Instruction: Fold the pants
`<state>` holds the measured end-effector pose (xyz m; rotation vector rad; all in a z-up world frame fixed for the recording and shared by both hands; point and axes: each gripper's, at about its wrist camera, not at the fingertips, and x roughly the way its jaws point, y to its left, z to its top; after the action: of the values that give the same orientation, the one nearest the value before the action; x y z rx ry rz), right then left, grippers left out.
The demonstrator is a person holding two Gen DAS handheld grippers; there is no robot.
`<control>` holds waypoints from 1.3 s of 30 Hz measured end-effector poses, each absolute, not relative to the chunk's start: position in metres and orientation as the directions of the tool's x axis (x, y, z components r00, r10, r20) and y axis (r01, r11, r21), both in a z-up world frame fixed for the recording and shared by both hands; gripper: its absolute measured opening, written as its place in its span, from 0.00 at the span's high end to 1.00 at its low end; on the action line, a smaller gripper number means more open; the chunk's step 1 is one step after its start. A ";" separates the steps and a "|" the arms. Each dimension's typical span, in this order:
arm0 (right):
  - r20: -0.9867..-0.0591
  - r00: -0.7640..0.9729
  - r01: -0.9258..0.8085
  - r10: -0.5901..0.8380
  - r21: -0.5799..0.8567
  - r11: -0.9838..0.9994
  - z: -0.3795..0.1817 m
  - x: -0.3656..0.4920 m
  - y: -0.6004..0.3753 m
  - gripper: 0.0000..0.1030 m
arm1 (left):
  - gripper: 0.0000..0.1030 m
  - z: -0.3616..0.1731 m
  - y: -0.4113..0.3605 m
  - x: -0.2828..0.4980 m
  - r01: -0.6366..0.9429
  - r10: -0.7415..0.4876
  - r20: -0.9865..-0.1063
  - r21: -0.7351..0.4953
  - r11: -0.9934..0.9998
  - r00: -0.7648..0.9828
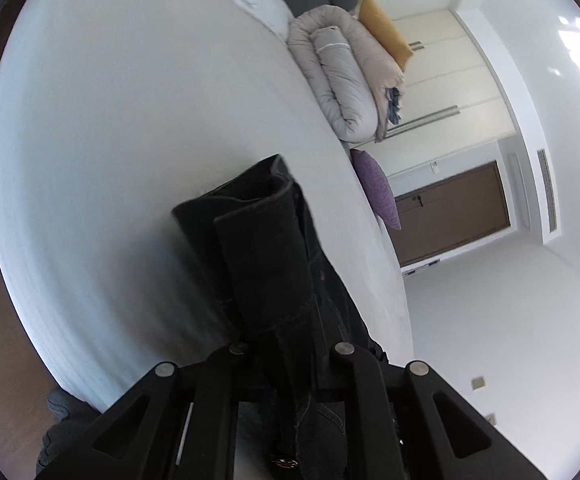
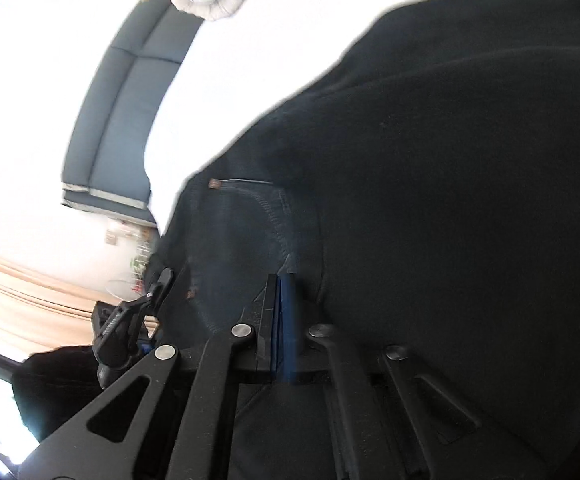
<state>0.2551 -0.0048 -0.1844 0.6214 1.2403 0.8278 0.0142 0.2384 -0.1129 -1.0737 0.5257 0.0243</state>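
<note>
The wide white bed (image 1: 129,120) takes up most of the left wrist view, its flat sheet curving away toward a white-walled room. On it lie the black denim pants (image 1: 273,256), a single pair of dark jeans with pale stitched seams; one end of them stands up off the sheet as a narrow stack of folded layers with an open cuff at its top. From the right wrist view the same pants (image 2: 430,200) fill the frame as a broad dark mass, showing a curved pocket seam with two copper rivets.

At the far end of the bed sits one rolled grey-and-beige quilted duvet (image 1: 346,80), with one mustard-yellow cushion (image 1: 386,28) tucked behind it and one purple knitted cushion (image 1: 378,188) hanging at the bed's edge just below. Past them is one brown wooden door (image 1: 450,216). A dark grey-blue padded headboard (image 2: 121,120) in panelled sections borders the bed in the right wrist view.

There are two grippers. The left black two-finger gripper (image 1: 290,364) points along the bed, tilted so the room lies sideways, and its jaws are clamped on the pants, whose cloth runs between them and down under the camera. The right black gripper (image 2: 285,308) is pressed close against the pocket area, its blue-padded fingers (image 2: 287,300) drawn together with the cloth nipped at their tips.
</note>
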 end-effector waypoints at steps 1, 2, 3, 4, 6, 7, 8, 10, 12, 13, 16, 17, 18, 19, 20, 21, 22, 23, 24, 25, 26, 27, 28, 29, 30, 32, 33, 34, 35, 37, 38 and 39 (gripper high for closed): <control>-0.527 0.139 -0.215 0.838 0.810 0.545 -0.177 0.249 -0.015 0.73 | 0.89 -0.096 0.229 0.018 -0.254 -0.223 -0.433 -0.796 0.550 0.874; -0.489 0.168 -0.223 0.856 0.827 0.516 -0.170 0.242 -0.024 0.46 | 0.89 -0.077 0.216 0.023 -0.231 -0.212 -0.446 -0.748 0.623 0.870; -0.437 0.208 -0.221 0.875 0.850 0.477 -0.164 0.235 -0.038 0.35 | 0.89 -0.057 0.200 0.029 -0.201 -0.203 -0.455 -0.693 0.693 0.867; -0.399 0.248 -0.208 0.883 0.868 0.451 -0.160 0.230 -0.055 0.33 | 0.89 -0.040 0.183 0.034 -0.168 -0.197 -0.460 -0.639 0.750 0.866; -0.342 0.291 -0.168 0.893 0.901 0.400 -0.159 0.226 -0.085 0.32 | 0.89 -0.012 0.138 0.043 -0.094 -0.189 -0.478 -0.508 0.856 0.858; -0.324 0.301 -0.139 0.897 0.916 0.377 -0.162 0.225 -0.098 0.33 | 0.89 -0.002 0.112 0.047 -0.053 -0.185 -0.490 -0.432 0.900 0.852; -0.314 0.307 -0.109 0.899 0.926 0.360 -0.165 0.224 -0.110 0.32 | 0.89 0.004 0.083 0.049 -0.003 -0.180 -0.501 -0.343 0.940 0.846; -0.289 0.319 -0.061 0.902 0.944 0.324 -0.172 0.222 -0.133 0.32 | 0.89 0.005 0.026 0.050 0.095 -0.171 -0.533 -0.167 0.981 0.829; -0.236 0.330 -0.030 0.914 0.965 0.260 -0.180 0.219 -0.151 0.32 | 0.89 -0.007 -0.026 0.051 0.188 -0.169 -0.574 -0.028 0.982 0.801; -0.208 0.336 -0.020 0.919 0.974 0.228 -0.183 0.217 -0.158 0.33 | 0.89 -0.016 -0.049 0.049 0.228 -0.159 -0.592 0.044 0.973 0.790; -0.169 0.353 -0.009 0.920 0.983 0.184 -0.186 0.214 -0.176 0.33 | 0.89 -0.047 -0.099 0.039 0.327 -0.129 -0.643 0.199 0.924 0.755; -0.167 0.354 -0.011 0.920 0.983 0.183 -0.186 0.211 -0.181 0.33 | 0.89 -0.057 -0.112 0.035 0.353 -0.120 -0.655 0.236 0.905 0.746; -0.172 0.352 -0.011 0.920 0.982 0.188 -0.186 0.208 -0.176 0.33 | 0.89 -0.065 -0.123 0.029 0.374 -0.109 -0.663 0.272 0.887 0.740; -0.186 0.347 -0.007 0.919 0.980 0.201 -0.185 0.210 -0.180 0.32 | 0.89 -0.072 -0.131 0.024 0.382 -0.086 -0.664 0.315 0.869 0.743; -0.205 0.337 -0.005 0.919 0.976 0.219 -0.185 0.211 -0.178 0.32 | 0.89 -0.078 -0.137 0.019 0.377 -0.054 -0.652 0.367 0.850 0.756; -0.223 0.327 -0.009 0.918 0.971 0.239 -0.183 0.213 -0.179 0.33 | 0.89 -0.081 -0.139 0.016 0.377 -0.038 -0.643 0.399 0.836 0.765; -0.246 0.318 -0.013 0.915 0.964 0.264 -0.182 0.216 -0.184 0.33 | 0.89 -0.083 -0.139 0.015 0.376 -0.032 -0.641 0.409 0.831 0.767; -0.274 0.311 -0.014 0.910 0.956 0.292 -0.179 0.220 -0.193 0.34 | 0.89 -0.082 -0.138 0.015 0.372 -0.031 -0.638 0.409 0.833 0.770; -0.299 0.303 -0.010 0.905 0.948 0.317 -0.178 0.222 -0.196 0.35 | 0.89 -0.082 -0.137 0.014 0.369 -0.029 -0.633 0.412 0.833 0.773; -0.323 0.298 -0.006 0.898 0.940 0.340 -0.178 0.222 -0.194 0.37 | 0.89 -0.081 -0.137 0.012 0.365 -0.027 -0.626 0.420 0.831 0.780; -0.348 0.294 0.000 0.890 0.931 0.364 -0.179 0.224 -0.192 0.40 | 0.89 -0.081 -0.137 0.010 0.362 -0.023 -0.615 0.433 0.826 0.788; -0.365 0.292 0.007 0.884 0.925 0.380 -0.179 0.225 -0.190 0.43 | 0.89 -0.080 -0.140 0.008 0.361 -0.021 -0.610 0.441 0.822 0.792; -0.377 0.289 0.013 0.880 0.921 0.390 -0.180 0.225 -0.187 0.44 | 0.89 -0.080 -0.142 0.007 0.361 -0.023 -0.605 0.444 0.820 0.796; -0.388 0.284 0.017 0.877 0.916 0.401 -0.181 0.226 -0.183 0.46 | 0.89 -0.079 -0.141 0.007 0.359 -0.027 -0.603 0.437 0.825 0.797; -0.401 0.280 0.020 0.872 0.911 0.412 -0.183 0.227 -0.177 0.50 | 0.89 -0.078 -0.140 0.005 0.358 -0.034 -0.601 0.428 0.830 0.798; -0.406 0.277 0.024 0.871 0.909 0.416 -0.184 0.231 -0.171 0.59 | 0.89 -0.077 -0.139 0.004 0.356 -0.045 -0.598 0.413 0.838 0.800; -0.414 0.278 0.028 0.867 0.906 0.423 -0.185 0.234 -0.170 0.73 | 0.89 -0.076 -0.139 0.006 0.357 -0.048 -0.596 0.413 0.838 0.802; -0.418 0.279 0.033 0.865 0.904 0.426 -0.187 0.234 -0.169 0.76 | 0.89 -0.076 -0.139 0.005 0.362 -0.053 -0.596 0.412 0.836 0.801; -0.415 0.283 0.032 0.865 0.905 0.424 -0.189 0.233 -0.170 0.84 | 0.89 -0.076 -0.140 0.004 0.368 -0.058 -0.597 0.412 0.834 0.800; -0.431 0.299 0.012 0.852 0.894 0.448 -0.186 0.232 -0.172 0.86 | 0.89 -0.073 -0.142 0.008 0.377 -0.067 -0.596 0.414 0.829 0.800; -0.445 0.308 -0.005 0.841 0.883 0.469 -0.181 0.232 -0.172 0.87 | 0.89 -0.072 -0.145 0.008 0.384 -0.074 -0.594 0.414 0.825 0.801; -0.452 0.319 -0.023 0.833 0.875 0.484 -0.174 0.235 -0.171 0.87 | 0.89 -0.071 -0.148 0.008 0.391 -0.083 -0.592 0.415 0.822 0.802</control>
<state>0.2354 -0.1705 -0.1743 0.9050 1.1083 0.6773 0.0085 -0.1479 -0.0710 0.5541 0.5910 -0.2681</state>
